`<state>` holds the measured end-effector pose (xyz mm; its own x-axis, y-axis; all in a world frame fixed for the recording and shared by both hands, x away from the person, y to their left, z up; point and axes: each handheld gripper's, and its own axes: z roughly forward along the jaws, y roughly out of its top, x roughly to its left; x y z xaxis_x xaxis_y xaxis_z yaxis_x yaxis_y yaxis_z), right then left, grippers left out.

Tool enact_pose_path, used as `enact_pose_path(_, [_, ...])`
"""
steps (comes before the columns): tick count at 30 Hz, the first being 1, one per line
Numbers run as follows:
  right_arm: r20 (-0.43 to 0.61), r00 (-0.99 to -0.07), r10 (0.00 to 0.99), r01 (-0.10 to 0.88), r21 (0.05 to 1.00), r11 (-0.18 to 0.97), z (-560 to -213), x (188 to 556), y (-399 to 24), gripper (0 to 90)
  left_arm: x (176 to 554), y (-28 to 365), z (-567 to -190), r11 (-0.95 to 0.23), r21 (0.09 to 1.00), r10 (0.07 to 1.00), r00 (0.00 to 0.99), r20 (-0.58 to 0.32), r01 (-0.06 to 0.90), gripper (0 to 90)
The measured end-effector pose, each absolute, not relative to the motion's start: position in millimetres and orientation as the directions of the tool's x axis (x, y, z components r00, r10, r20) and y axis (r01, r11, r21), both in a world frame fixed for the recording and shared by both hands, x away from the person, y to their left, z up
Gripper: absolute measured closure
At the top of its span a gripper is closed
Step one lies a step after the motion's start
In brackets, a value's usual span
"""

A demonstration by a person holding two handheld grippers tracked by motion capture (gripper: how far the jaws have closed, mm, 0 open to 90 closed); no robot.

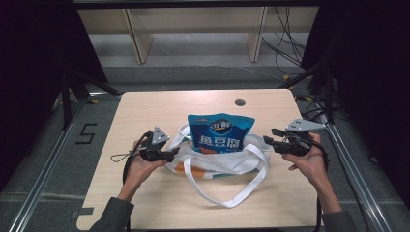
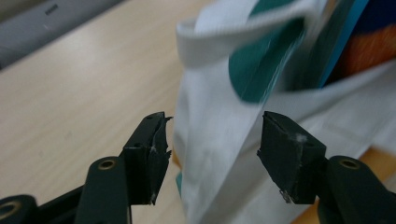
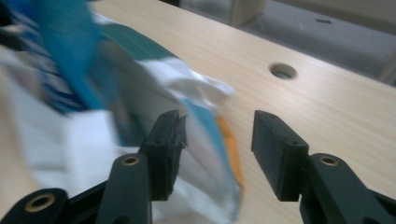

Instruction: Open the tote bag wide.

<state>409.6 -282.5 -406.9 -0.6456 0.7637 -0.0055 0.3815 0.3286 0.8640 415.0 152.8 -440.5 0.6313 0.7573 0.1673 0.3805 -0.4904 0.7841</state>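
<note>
1. Two grippers work at the table (image 1: pixel 145 104): the left gripper (image 1: pixel 175 153) sits at the bag's left edge, the right gripper (image 1: pixel 269 137) at its right edge, each held in one hand.
2. Left gripper view: the left gripper (image 2: pixel 212 137) has its two black jaws parted to a middling gap. White bag (image 2: pixel 210 154) cloth hangs in that gap, but neither pad presses on it, so nothing is gripped.
3. Right gripper view: the right gripper (image 3: pixel 216 135) also stands about half open. The bag's (image 3: pixel 196 93) blurred rim lies past the left jaw and partly in the gap; the pads do not pinch it, and the right jaw has bare wood behind it.
4. One bag (image 1: pixel 227 162) lies near the middle of the table, between the two grippers. It is white cloth with teal and orange print, slumped low and open at the top.
5. Two white straps show in the high view: one (image 1: pixel 237 193) loops out from the bag toward the person's side, the other (image 1: pixel 183 130) curls at the bag's far left corner.
6. One pouch (image 1: pixel 220 130) stands upright in the bag's mouth, blue with white lettering and an orange patch low down, its top well above the cloth.
7. One round hole (image 1: pixel 240 102) sits in the tabletop beyond the pouch; it shows again in the right gripper view (image 3: pixel 283 71).
8. One figure 5 (image 1: pixel 86 134) is marked on the floor left of the table.
</note>
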Motion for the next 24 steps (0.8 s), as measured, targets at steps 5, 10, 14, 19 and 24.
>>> enact_pose_path(5, [-0.002, -0.758, 0.653, 0.334, 0.858, 0.390, -399, 396, -250, 47.1, 427, 143, -435, -0.513, 0.797, 0.712, 0.677, 0.188, 0.319, 43.2])
enact_pose_path(10, [0.002, -0.794, 0.609, 0.360, 0.808, 0.467, -416, 399, -227, 49.0, 441, 139, -439, -0.469, 0.819, 0.718, 0.682, 0.136, 0.331, 46.0])
enact_pose_path(14, [-0.019, -0.819, 0.574, 0.344, 0.784, 0.517, -420, 396, -226, 66.1, 452, 138, -439, -0.426, 0.840, 0.726, 0.681, 0.096, 0.336, 66.9])
enact_pose_path(19, [-0.086, -0.878, 0.471, 0.285, 0.697, 0.658, -416, 372, -219, 69.8, 472, 136, -436, -0.341, 0.870, 0.770, 0.637, 0.041, 0.356, 82.8])
enact_pose_path(24, [-0.078, -0.880, 0.468, 0.310, 0.653, 0.691, -433, 358, -216, 76.4, 491, 134, -445, -0.302, 0.858, 0.795, 0.607, -0.014, 0.415, 85.0])
